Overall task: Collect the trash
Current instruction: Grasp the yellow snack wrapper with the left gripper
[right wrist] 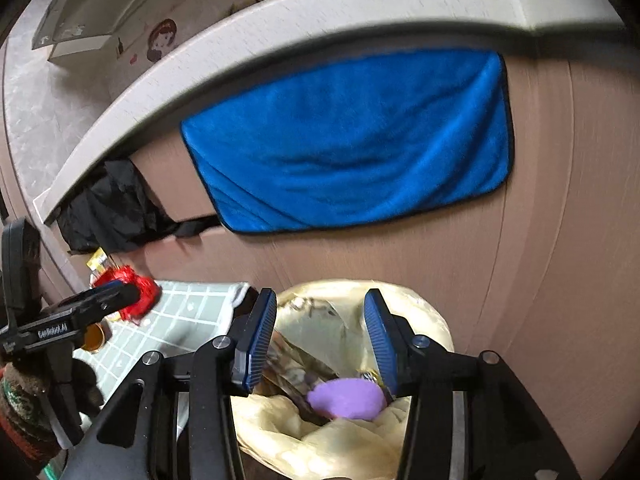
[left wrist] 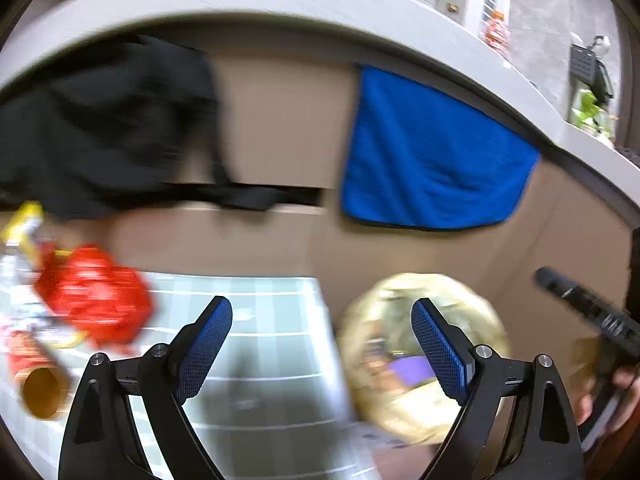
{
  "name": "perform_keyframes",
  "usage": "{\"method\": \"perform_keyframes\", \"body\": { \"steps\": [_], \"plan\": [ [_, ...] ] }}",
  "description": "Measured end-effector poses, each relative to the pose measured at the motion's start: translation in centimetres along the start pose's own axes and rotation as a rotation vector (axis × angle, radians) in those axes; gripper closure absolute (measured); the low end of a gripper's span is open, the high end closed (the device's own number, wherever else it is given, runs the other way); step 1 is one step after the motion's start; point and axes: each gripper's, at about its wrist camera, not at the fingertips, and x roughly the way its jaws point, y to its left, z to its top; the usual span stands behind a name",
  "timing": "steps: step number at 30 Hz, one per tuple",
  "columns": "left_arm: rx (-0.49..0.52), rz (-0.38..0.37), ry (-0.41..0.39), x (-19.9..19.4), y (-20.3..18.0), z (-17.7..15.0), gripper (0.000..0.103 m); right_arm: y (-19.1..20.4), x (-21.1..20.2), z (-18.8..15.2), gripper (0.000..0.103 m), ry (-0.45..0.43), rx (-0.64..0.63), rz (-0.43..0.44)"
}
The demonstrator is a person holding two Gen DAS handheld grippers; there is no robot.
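Holding my right tool (right wrist: 320, 336) open and empty above the bin (right wrist: 432, 320), I steer the open, empty left tool (left wrist: 322, 344) squarely over the red wrapper (left wrist: 94, 296).

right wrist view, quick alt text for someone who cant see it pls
The open right gripper hangs empty over a bin lined with a yellowish bag holding a purple item. Behind, a blue towel hangs on the cabinet; red wrapper lies left.

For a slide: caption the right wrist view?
Open right gripper over the lined bin, purple item inside, blue towel behind.
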Motion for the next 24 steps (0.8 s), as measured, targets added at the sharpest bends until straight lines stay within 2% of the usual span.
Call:
{"method": "perform_keyframes", "body": {
  "steps": [6,10,12,15,17,21,24],
  "plan": [
    [-0.062,0.156,-0.065,-5.9,9.1,-1.1,0.012,5.5,0.1,0.9,0.059,-0.024,-0.037,0.087],
    [-0.19,0.214,-0.056,-8.2,18.1,-1.5,0.012,10.3,1.5,0.8,0.059,0.006,-0.078,0.156],
    [-0.249,0.207,-0.028,-8.4,21.8,-2.1,0.012,13.1,2.2,0.3,0.059,0.028,-0.109,0.189],
    [-0.341,0.152,0.029,-7.3,27.9,-2.7,0.012,16.6,3.4,-0.6,0.059,0.06,-0.148,0.218],
    [-0.366,0.13,0.026,-6.2,30.6,-2.6,0.012,18.4,4.1,-1.2,0.06,0.082,-0.169,0.237],
    [-0.318,0.12,-0.011,-3.9,33.2,-0.8,0.012,21.5,5.9,-2.4,0.06,0.119,-0.236,0.242],
    [-0.265,0.128,0.018,-0.8,33.9,1.2,0.012,22.9,7.5,-3.1,0.06,0.152,-0.276,0.235]
  ]
}}
